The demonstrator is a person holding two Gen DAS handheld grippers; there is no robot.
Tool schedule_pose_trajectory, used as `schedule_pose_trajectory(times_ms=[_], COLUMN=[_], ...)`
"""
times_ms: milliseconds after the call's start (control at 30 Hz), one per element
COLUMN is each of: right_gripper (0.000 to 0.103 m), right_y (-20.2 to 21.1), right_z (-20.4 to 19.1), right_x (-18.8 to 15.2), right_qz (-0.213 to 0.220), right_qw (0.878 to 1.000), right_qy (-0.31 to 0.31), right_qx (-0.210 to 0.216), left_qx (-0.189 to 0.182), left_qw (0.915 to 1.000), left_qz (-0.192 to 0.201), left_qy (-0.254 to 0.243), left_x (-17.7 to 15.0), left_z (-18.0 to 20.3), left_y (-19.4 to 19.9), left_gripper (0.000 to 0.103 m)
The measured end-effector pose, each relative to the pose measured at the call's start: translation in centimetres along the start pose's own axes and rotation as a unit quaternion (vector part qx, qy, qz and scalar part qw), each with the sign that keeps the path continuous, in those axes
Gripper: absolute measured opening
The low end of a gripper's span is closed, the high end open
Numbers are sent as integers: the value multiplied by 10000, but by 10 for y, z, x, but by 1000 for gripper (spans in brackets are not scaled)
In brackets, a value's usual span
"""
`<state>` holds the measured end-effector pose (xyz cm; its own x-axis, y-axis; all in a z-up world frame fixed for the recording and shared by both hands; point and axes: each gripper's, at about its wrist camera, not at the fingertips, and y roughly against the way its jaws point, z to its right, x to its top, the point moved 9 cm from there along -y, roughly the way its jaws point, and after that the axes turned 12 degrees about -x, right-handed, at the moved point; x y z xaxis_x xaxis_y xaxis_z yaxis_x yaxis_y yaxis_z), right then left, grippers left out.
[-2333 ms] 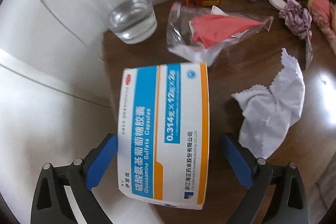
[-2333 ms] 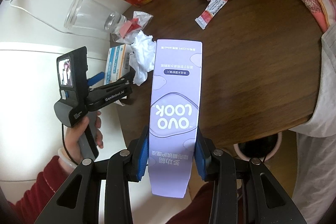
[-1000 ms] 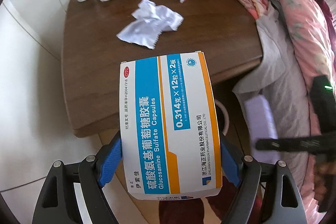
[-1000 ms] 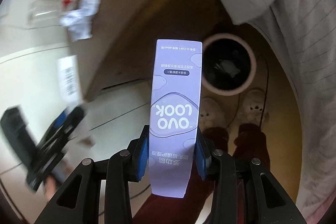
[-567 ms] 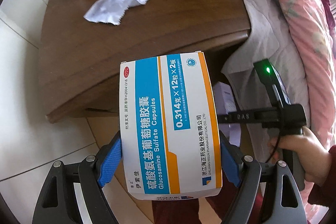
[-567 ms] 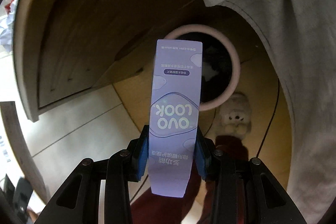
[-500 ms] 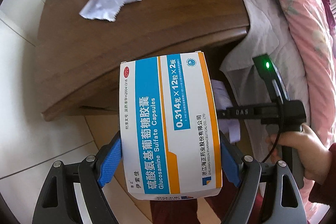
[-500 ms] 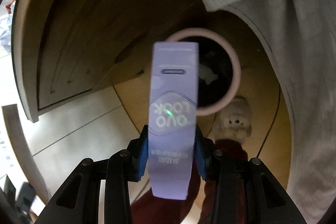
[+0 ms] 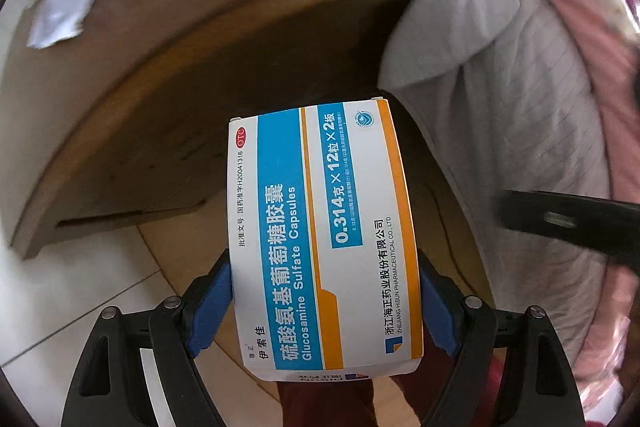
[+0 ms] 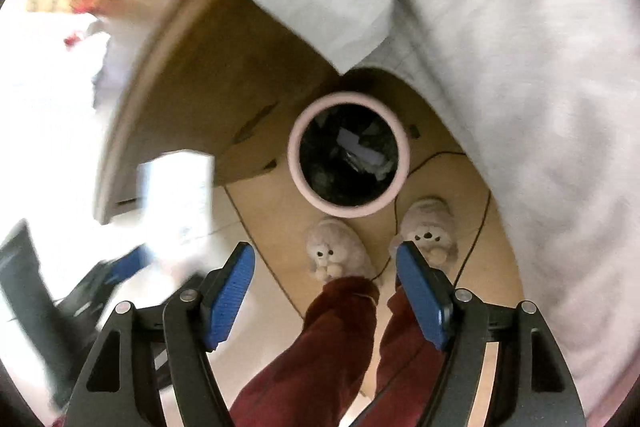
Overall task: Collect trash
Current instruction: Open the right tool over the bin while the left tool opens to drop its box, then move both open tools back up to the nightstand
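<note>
While lined black, the bin (image 10: 298, 155) holds scraps (image 10: 360, 151).

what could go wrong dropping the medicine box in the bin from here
The bin is hidden behind the medicine box in the left wrist view, so aiming is blind and the box could miss. The bin's mouth looks narrow beside the wide box. A cable and slippers lie close by.

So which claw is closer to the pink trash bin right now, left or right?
Right. The right claw hangs open above the pink trash bin, which sits just ahead of it. The left claw, gripping the medicine box, is off to one side; its view shows no bin.
</note>
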<state>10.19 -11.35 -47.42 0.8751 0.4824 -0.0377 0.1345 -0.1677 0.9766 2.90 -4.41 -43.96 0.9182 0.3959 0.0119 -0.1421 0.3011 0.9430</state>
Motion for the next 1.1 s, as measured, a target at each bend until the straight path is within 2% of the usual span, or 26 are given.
schedule_pose_trajectory(times_ms=[200,300,333,367,400,600,700,767,867,900,933,1100], right_gripper=[72,72,72,72,72,72,72,72,72,72,72,72], right_y=[52,63,65,64,64,69,75,80,88,91,94,105], right_z=[21,23,22,22,20,7,1,-5,-20,-27,-33,-67], right_x=[2,3,3,1,2,1,2,6,19,25,29,49], right_qz=[374,315,259,221,200,229,248,281,389,430,458,572], right_qw=[9989,9979,9973,9966,9960,9947,9941,9936,9934,9933,9929,9900], right_qy=[-249,-413,-473,-526,-562,-473,-433,-382,-198,-121,-75,166], right_qx=[121,380,496,594,660,882,963,1026,1057,1063,1095,1275], left_qx=[-49,34,66,78,66,142,235,392,821,961,1190,1475], left_qw=[9996,9991,9988,9986,9986,9998,9992,9965,9870,9841,9785,9679], left_qz=[-259,-414,-481,-528,-522,-114,275,709,1380,1494,1679,2000], left_qy=[80,21,-14,-50,-67,-45,-170,-190,-5,55,153,390], left_x=[12,16,16,16,17,27,29,28,26,28,33,72], left_z=[11,11,12,13,11,5,4,0,-24,-30,-45,-91], left_y=[-35,-45,-49,-53,-52,-38,-13,16,71,82,104,147], left_gripper=[84,85,88,96,100,100,100,100,100,101,102,103])
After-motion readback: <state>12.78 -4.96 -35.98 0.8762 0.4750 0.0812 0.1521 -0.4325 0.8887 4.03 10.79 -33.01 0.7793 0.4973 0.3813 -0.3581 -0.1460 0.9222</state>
